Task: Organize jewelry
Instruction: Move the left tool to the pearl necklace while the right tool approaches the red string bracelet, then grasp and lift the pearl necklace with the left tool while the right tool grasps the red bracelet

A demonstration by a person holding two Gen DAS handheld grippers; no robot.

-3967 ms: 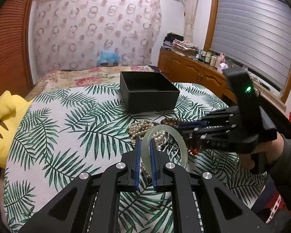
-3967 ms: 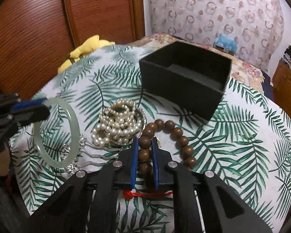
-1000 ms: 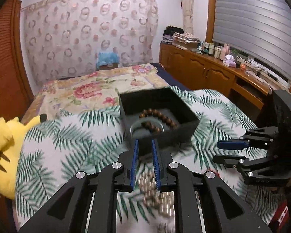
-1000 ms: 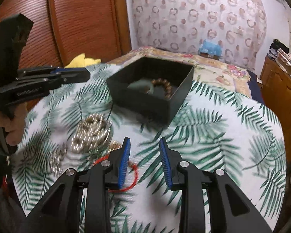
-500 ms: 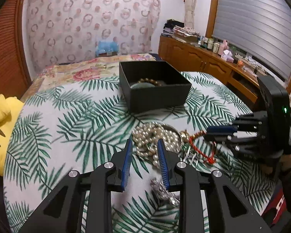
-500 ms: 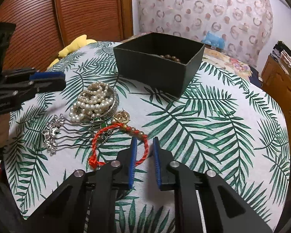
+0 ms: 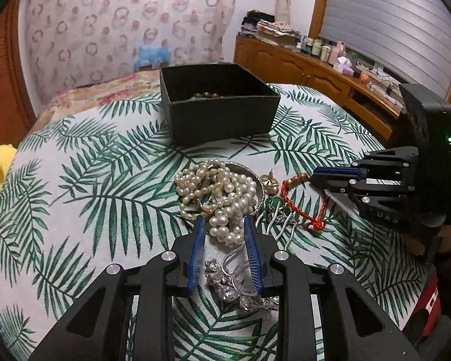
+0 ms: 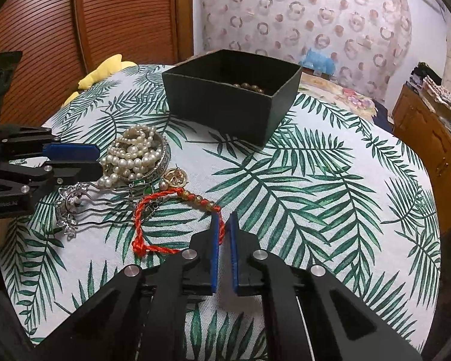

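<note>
A black box point(image 7: 219, 111) stands on the leaf-print table with brown beads point(image 7: 206, 94) inside; it also shows in the right wrist view point(image 8: 231, 99). A pearl necklace point(image 7: 219, 192) lies heaped in a silver bangle. My left gripper point(image 7: 222, 225) is open, its fingers on either side of the pearls' near end, above a silver hair comb point(image 7: 237, 282). My right gripper point(image 8: 224, 219) is nearly shut around the red braided bracelet point(image 8: 153, 210), whose cord runs between the fingertips. The pearls point(image 8: 135, 150) and the comb point(image 8: 72, 204) also show there.
A gold brooch point(image 8: 176, 177) and a green stone pendant point(image 8: 142, 186) lie beside the bangle. A yellow plush toy point(image 8: 105, 70) sits at the table's far left edge. Wooden cabinets point(image 7: 300, 69) stand beyond the table.
The left gripper has dropped low and forward, its open fingers now straddling the pearls. The right gripper has moved forward and closed around the red bracelet's cord.
</note>
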